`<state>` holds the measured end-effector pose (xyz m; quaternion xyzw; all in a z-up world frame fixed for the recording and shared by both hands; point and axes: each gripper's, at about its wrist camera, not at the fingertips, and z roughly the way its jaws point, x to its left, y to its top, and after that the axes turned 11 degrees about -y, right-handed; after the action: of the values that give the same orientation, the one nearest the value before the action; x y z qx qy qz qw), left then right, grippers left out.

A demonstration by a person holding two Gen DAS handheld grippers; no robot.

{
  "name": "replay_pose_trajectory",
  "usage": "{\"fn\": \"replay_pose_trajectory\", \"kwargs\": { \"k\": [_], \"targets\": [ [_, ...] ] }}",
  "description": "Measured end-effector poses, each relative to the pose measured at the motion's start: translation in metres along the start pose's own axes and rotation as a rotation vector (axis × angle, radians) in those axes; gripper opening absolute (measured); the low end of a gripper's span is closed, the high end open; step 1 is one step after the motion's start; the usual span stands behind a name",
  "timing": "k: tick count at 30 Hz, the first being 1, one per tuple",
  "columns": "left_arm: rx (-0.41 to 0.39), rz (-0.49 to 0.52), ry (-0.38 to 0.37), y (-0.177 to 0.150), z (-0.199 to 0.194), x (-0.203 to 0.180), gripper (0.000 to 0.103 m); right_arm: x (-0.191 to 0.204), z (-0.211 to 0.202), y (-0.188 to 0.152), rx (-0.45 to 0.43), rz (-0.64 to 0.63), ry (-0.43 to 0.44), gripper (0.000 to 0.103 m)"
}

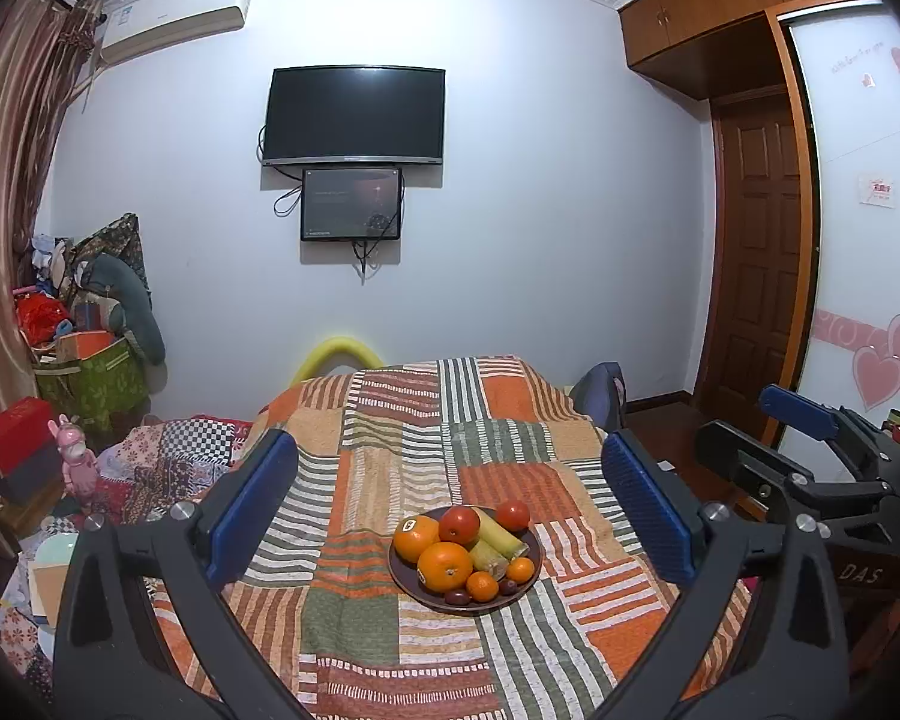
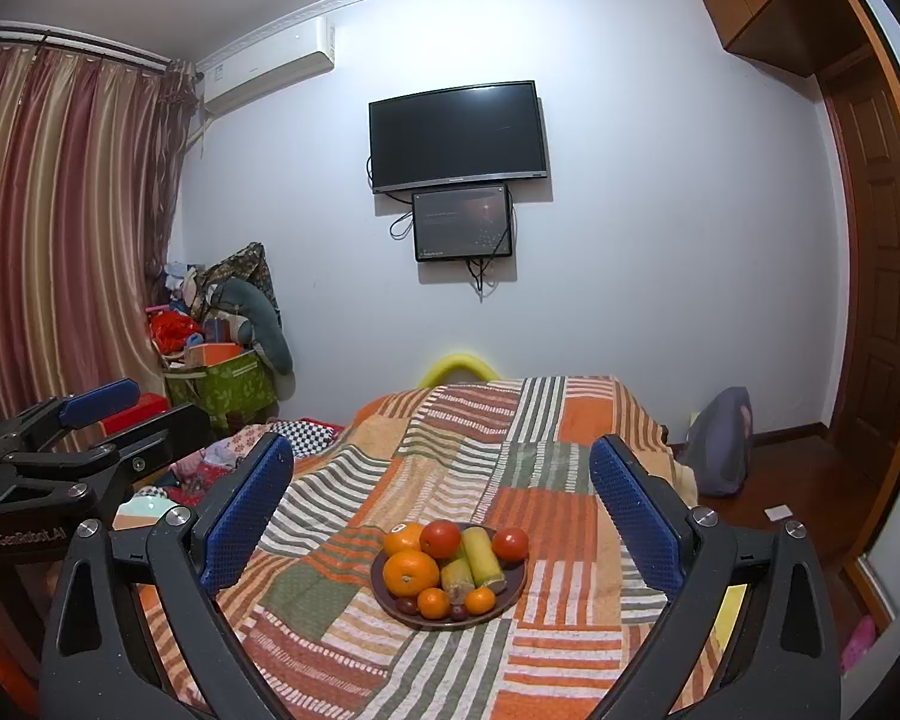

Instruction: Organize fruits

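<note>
- Left claw [image 1: 450, 504]: released, its blue pads [image 1: 252, 504] spread wide and nothing between them. It hangs above the striped cloth [image 1: 390, 432], short of the plate.
- Right claw [image 2: 444, 510]: likewise released and empty, pads far apart, held over the same cloth. From the left wrist view it appears at the right edge [image 1: 810, 450], beside the left claw and apart from it.
- Plate [image 1: 513, 594]: dark, round, resting on the cloth-covered surface; whether a bed or a counter lies beneath cannot be told. It sits between and beyond the pads of both claws, untouched.
- Fruit on the plate: two large oranges [image 1: 444, 567] on the left side, one bearing a sticker; two red apples [image 1: 459, 524] toward the back; pale green-yellow stalk pieces [image 1: 498, 537] lying across the middle; two small tangerines [image 1: 483, 587] at the front edge; small dark plums [image 1: 457, 597] beside them. The pieces touch one another in a heap.
- Surroundings: a television [image 1: 354, 114] on the far wall with a smaller screen [image 1: 351, 204] just below it, an air conditioner [image 1: 174, 24] near the curtain [image 1: 12, 180], a wooden door [image 1: 762, 264] at right.
</note>
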<state>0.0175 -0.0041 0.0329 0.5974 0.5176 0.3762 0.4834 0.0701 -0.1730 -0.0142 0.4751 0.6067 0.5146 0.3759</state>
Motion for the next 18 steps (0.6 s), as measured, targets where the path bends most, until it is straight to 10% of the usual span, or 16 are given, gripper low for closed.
{"fn": "replay_pose_trajectory", "kwargs": {
  "k": [18],
  "targets": [
    [0.013,-0.004,-0.014,-0.0021,0.0019,0.0012,0.103,-0.0030,-0.0011,0.0001,0.000,0.004,-0.005,0.099]
  ]
}}
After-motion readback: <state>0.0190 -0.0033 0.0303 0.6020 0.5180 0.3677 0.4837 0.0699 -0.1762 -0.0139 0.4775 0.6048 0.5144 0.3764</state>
